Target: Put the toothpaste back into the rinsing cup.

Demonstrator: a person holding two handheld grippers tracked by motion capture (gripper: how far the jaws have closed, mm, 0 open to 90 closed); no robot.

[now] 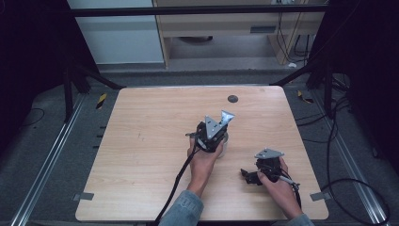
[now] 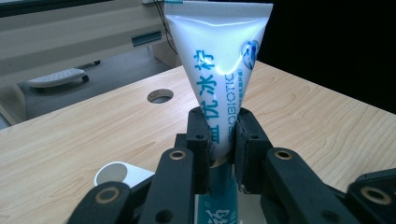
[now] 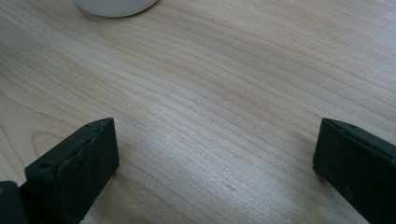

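My left hand-held gripper [image 2: 219, 154] clamps the tube [image 2: 217, 60] upright, crimp at 12 o'clock | cup [image 2: 122, 173] directly beneath | right hand-held gripper [image 3: 215, 158] wide open, empty, over tabletop [image 3: 224, 84], at 4 o'clock.

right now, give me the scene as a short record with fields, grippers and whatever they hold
surface: wooden table with a round hole near its far edge
left gripper: jaws shut on a toothpaste tube, held upright, crimped end up
right gripper: jaws wide apart, nothing between them, low over bare wood
other item: white cup beside the left gripper on the table
cup contents: cannot tell
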